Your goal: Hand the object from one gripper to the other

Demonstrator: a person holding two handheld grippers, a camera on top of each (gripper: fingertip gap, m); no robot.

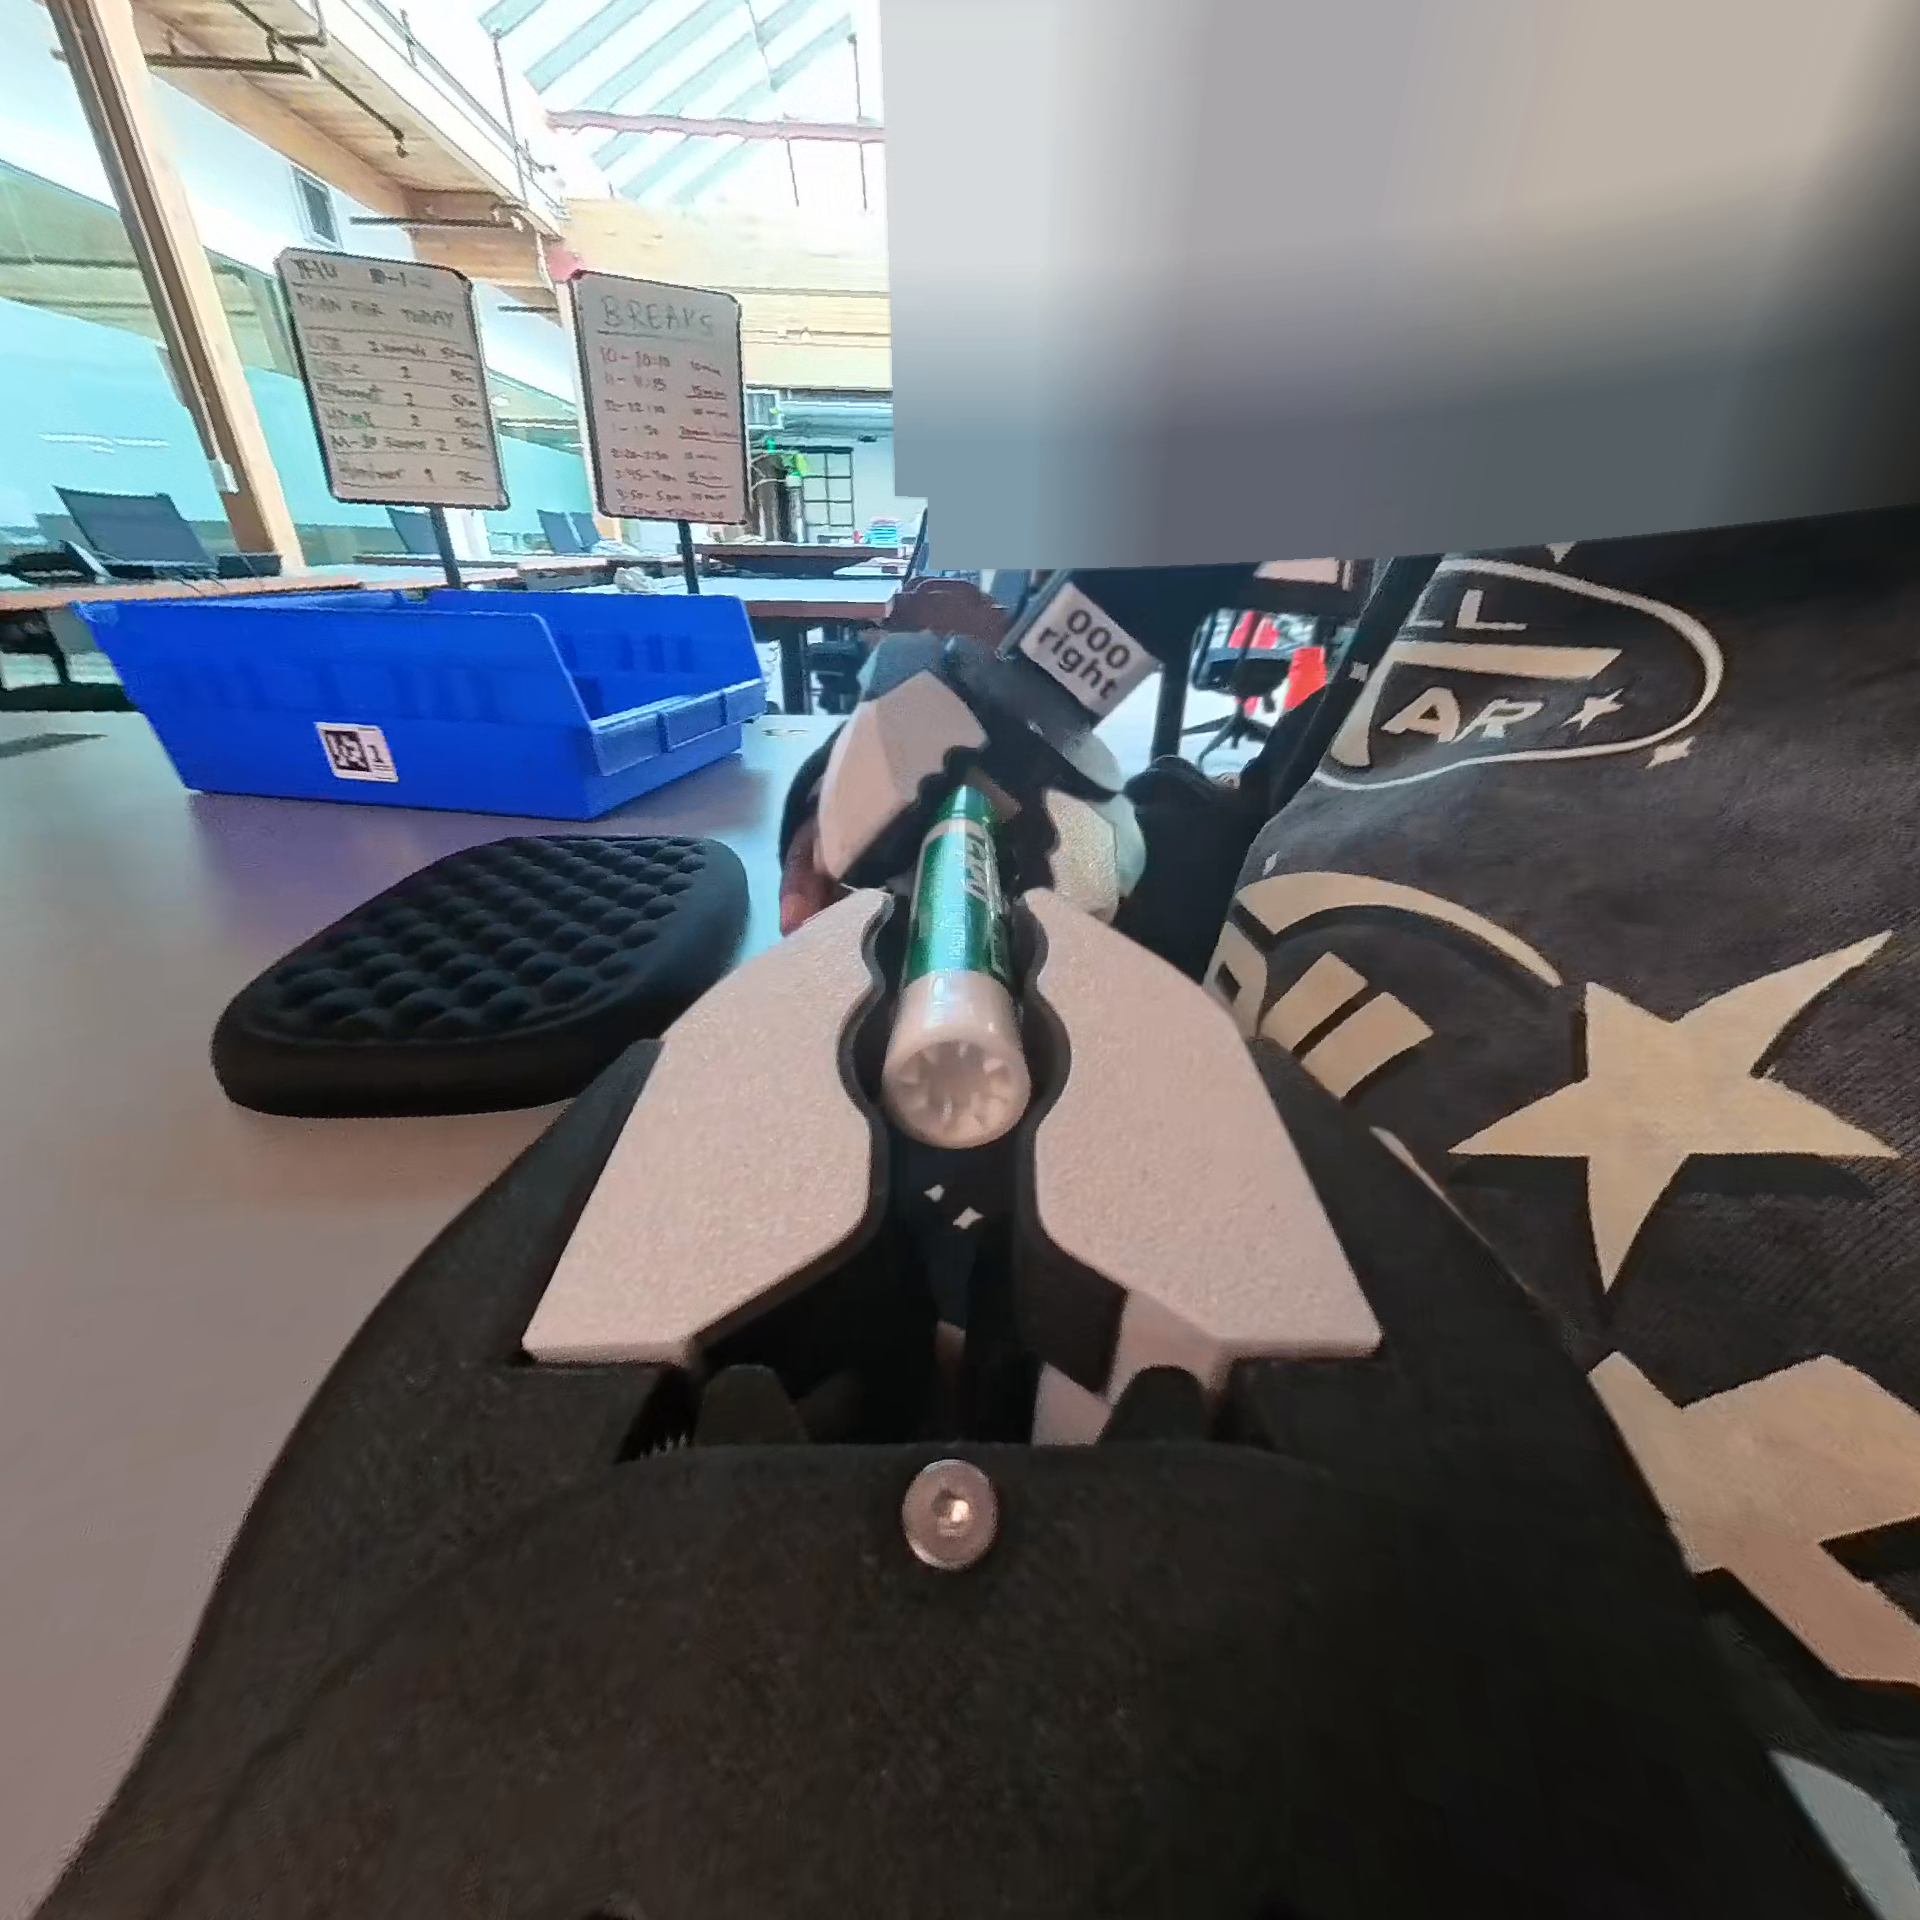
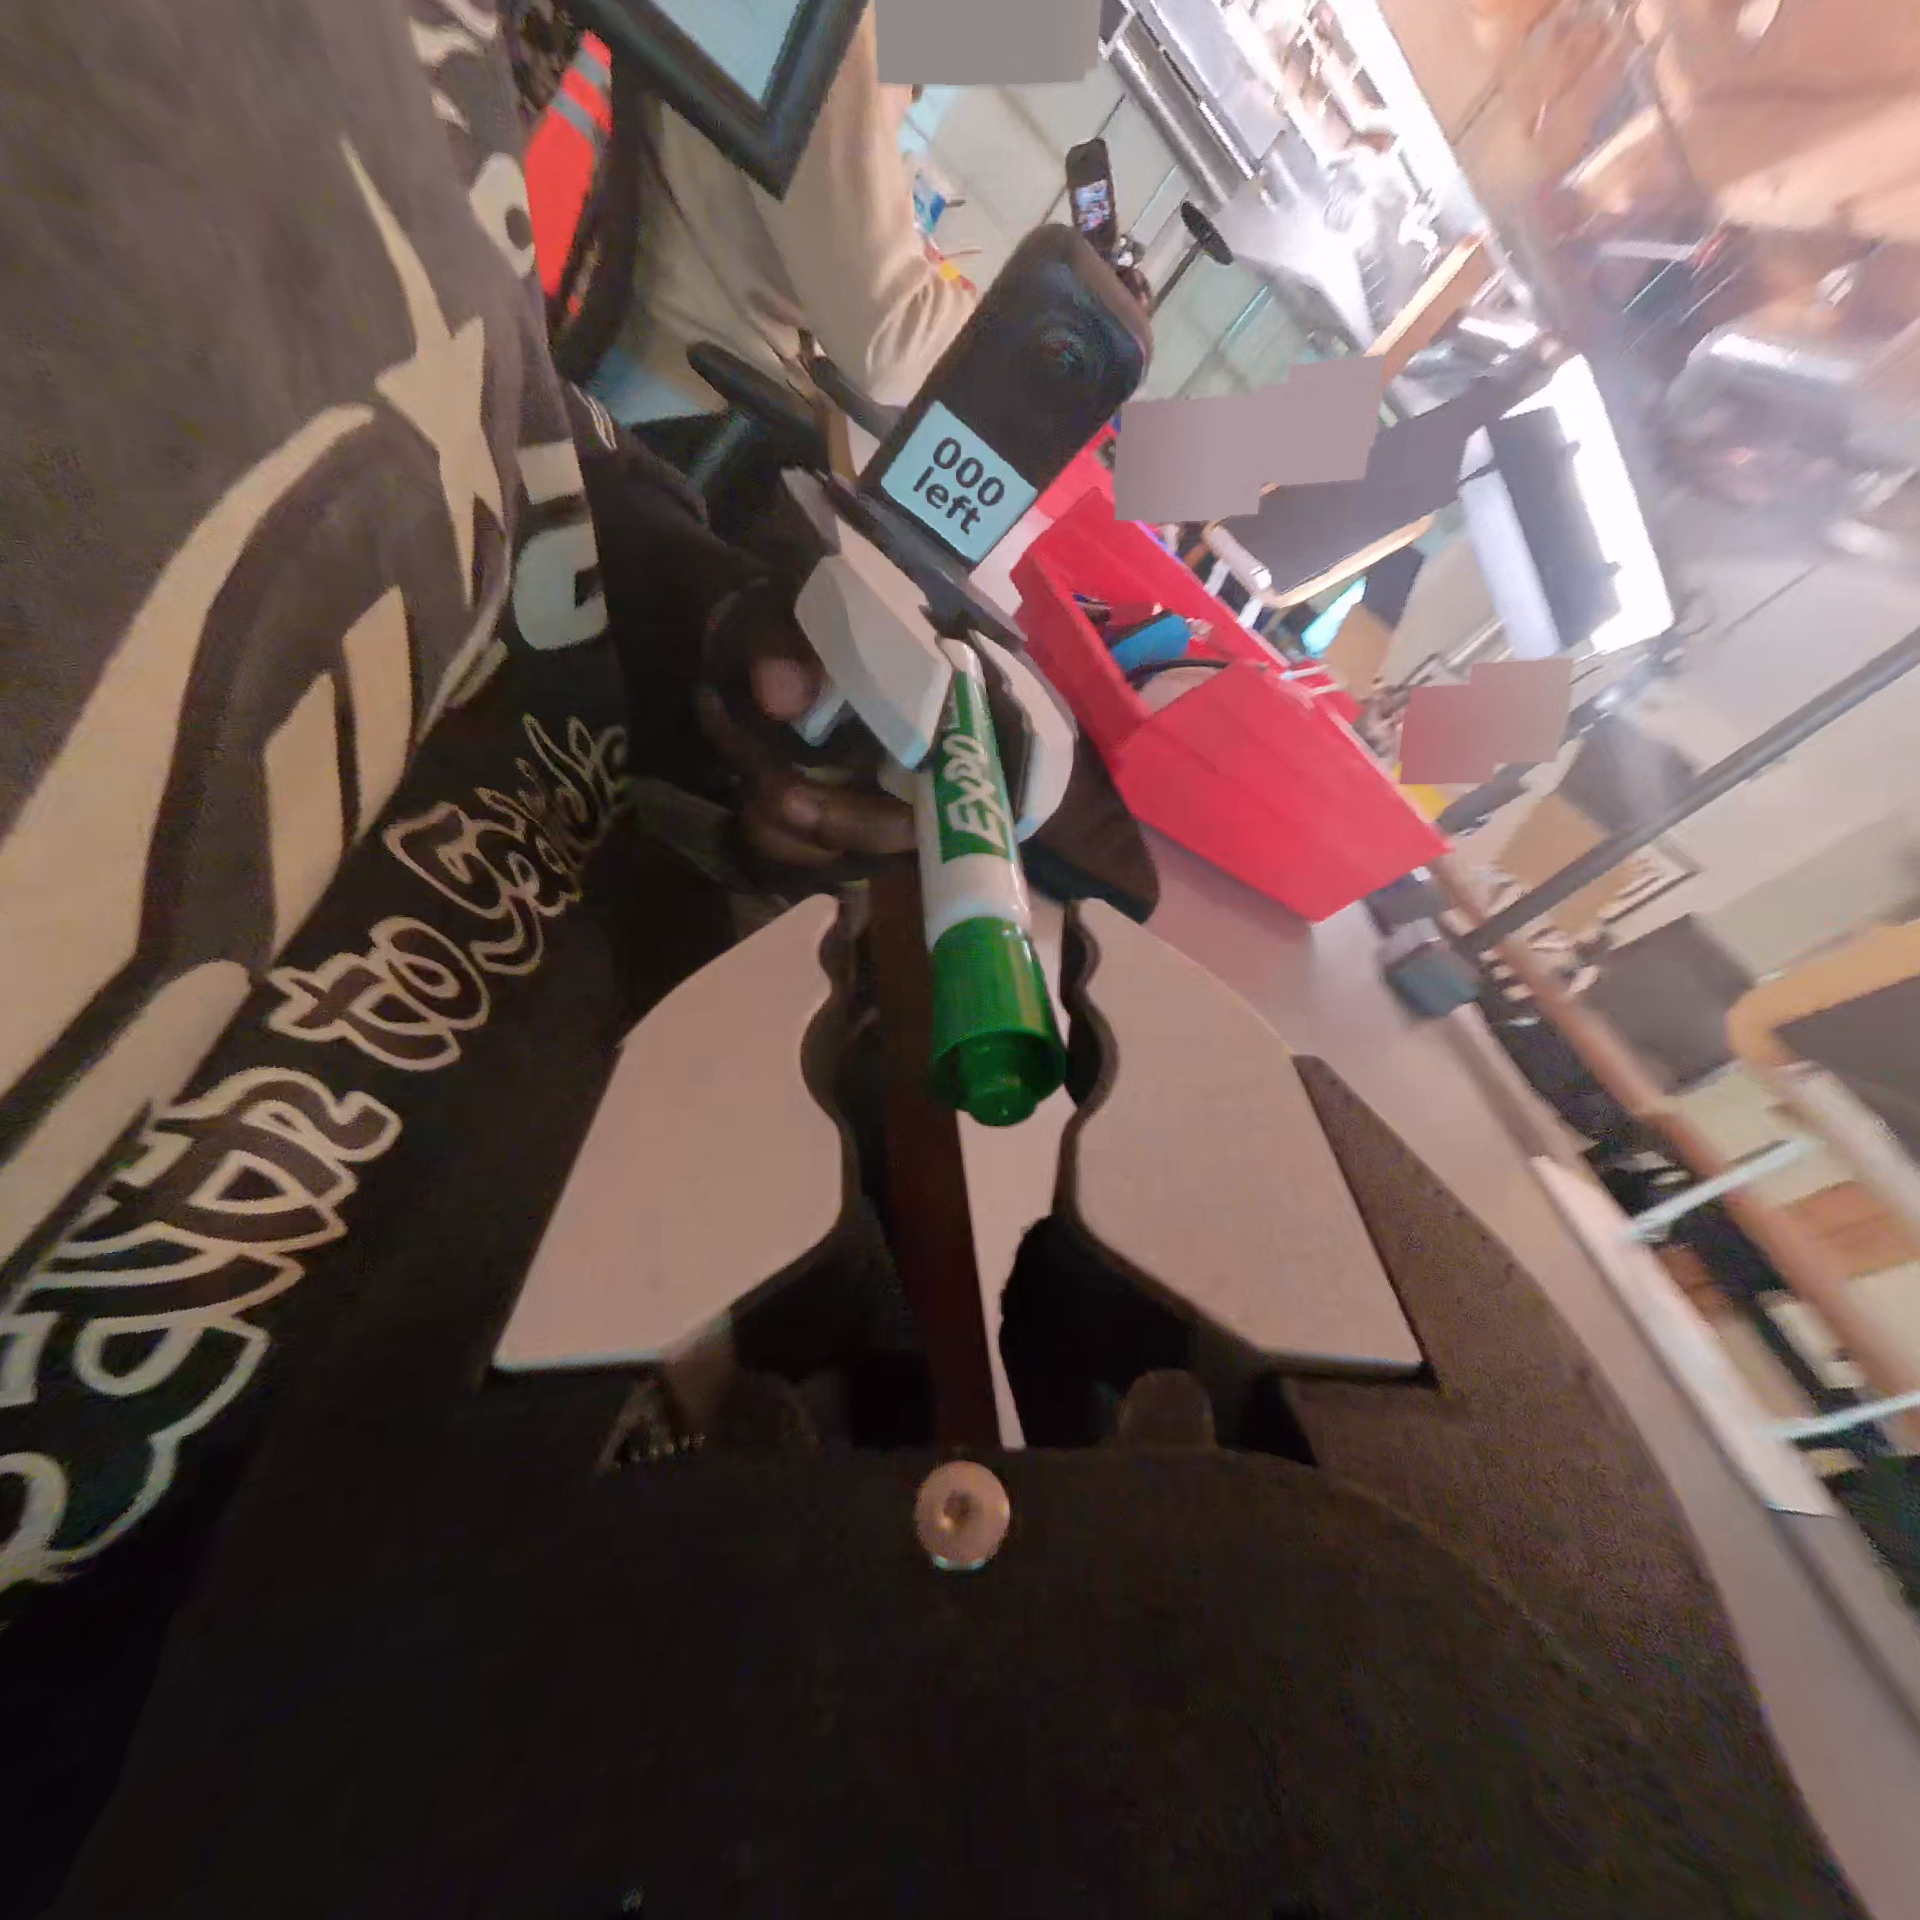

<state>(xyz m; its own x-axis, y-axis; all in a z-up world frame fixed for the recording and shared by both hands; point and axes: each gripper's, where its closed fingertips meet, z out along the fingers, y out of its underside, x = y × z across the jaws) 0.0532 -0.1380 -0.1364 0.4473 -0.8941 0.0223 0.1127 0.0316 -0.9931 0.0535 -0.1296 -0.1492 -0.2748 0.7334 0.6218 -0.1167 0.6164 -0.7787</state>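
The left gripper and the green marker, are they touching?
Touching. The left wrist view shows the left gripper with both fingers pressed against the marker, with no gap on either side.

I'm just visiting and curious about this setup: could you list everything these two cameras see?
marker: 1, green and white, in the air between the two grippers
blue bin: 1, blue, on the table
red bin: 1, red, on the table
pad: 1, black, dimpled, in front of the blue bin
whiteboards: 2, white, on stands behind the blue bin
table: 1, grey
shirt: 1, dark with pale stars, on the person
left gripper: 1, grey fingers, shut on the marker's white end
right gripper: 1, grey fingers, open around the green cap
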